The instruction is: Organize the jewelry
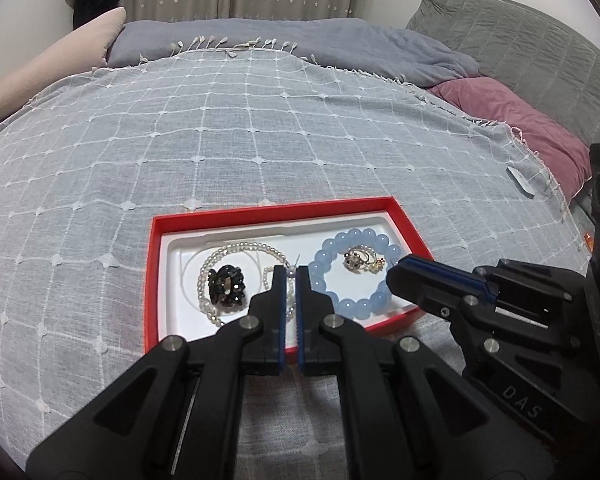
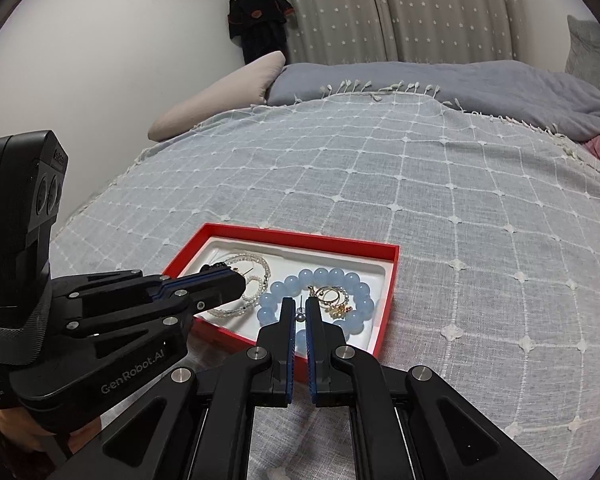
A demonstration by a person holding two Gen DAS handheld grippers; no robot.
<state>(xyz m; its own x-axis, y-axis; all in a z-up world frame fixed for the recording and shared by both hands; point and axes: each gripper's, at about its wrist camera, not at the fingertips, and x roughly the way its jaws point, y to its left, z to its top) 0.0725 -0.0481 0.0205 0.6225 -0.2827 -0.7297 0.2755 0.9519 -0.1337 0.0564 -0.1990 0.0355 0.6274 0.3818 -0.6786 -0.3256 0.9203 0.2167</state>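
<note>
A red tray (image 1: pixel 260 210) (image 2: pixel 300 238) with a white liner lies on the bed. Its left half holds a pearl necklace (image 1: pixel 236 246) (image 2: pixel 256 258) and a black beaded piece (image 1: pixel 226 286). Its right half holds a pale blue bead bracelet (image 1: pixel 356 236) (image 2: pixel 328 276) with gold rings (image 1: pixel 362 262) (image 2: pixel 332 296) inside it. My left gripper (image 1: pixel 290 274) (image 2: pixel 224 276) hovers shut over the tray's middle. My right gripper (image 2: pixel 300 304) (image 1: pixel 398 274) is shut over the bracelet's near side. A small stud earring (image 2: pixel 300 316) shows in the gap between its tips; whether it is pinched or lies in the tray I cannot tell.
The bed is covered by a grey checked throw (image 1: pixel 220 140) with a fringe. Pillows lie at the far edge: beige (image 1: pixel 60 60), grey-blue (image 1: pixel 300 44) and pink (image 1: pixel 520 120). Curtains and a wall stand behind. A small white tag (image 1: pixel 520 182) lies near the right fringe.
</note>
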